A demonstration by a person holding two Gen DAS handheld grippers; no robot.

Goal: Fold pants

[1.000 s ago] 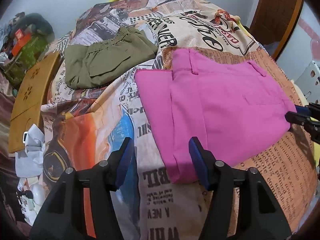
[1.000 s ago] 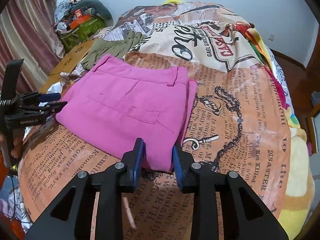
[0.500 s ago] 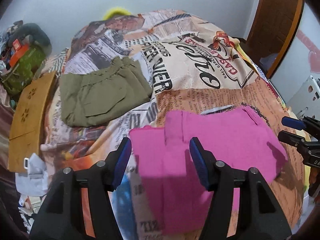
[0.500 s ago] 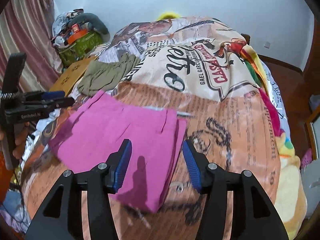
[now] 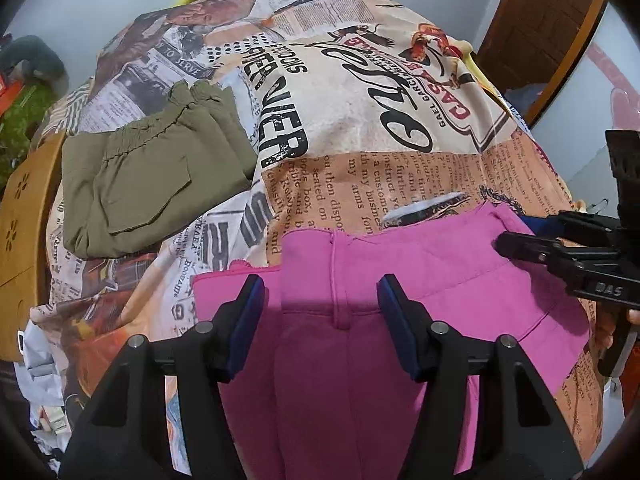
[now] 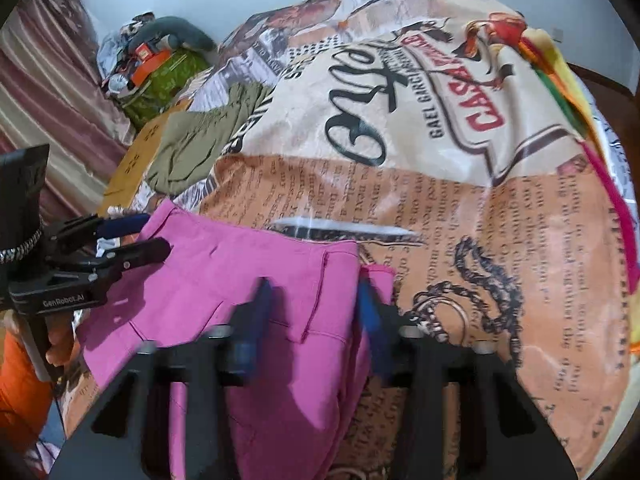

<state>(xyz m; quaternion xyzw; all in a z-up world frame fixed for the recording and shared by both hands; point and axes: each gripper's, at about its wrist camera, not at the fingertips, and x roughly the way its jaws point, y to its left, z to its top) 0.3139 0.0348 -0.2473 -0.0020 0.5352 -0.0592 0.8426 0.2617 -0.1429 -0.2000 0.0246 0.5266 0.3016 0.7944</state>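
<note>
The folded pink pants (image 5: 400,280) lie on the printed bedspread near its front edge, and they also show in the right wrist view (image 6: 240,280). My left gripper (image 5: 322,320) is open above the pants' left part, jaws wide apart with nothing between them. My right gripper (image 6: 312,320) is open above the pants' right part, blurred by motion. Each gripper also shows from the side in the other's view, the right gripper (image 5: 532,236) and the left gripper (image 6: 128,236), both at the pants' outer edges.
Folded olive-green pants (image 5: 152,176) lie at the back left of the bed. A wooden board (image 5: 24,208) and a heap of bags (image 6: 160,68) stand left of the bed. A wooden door (image 5: 540,28) is at the right.
Both grippers moved forward over the pink pants, which now lie right under the jaws. The right gripper opened from nearly shut a second ago. The pants look the same shape.
</note>
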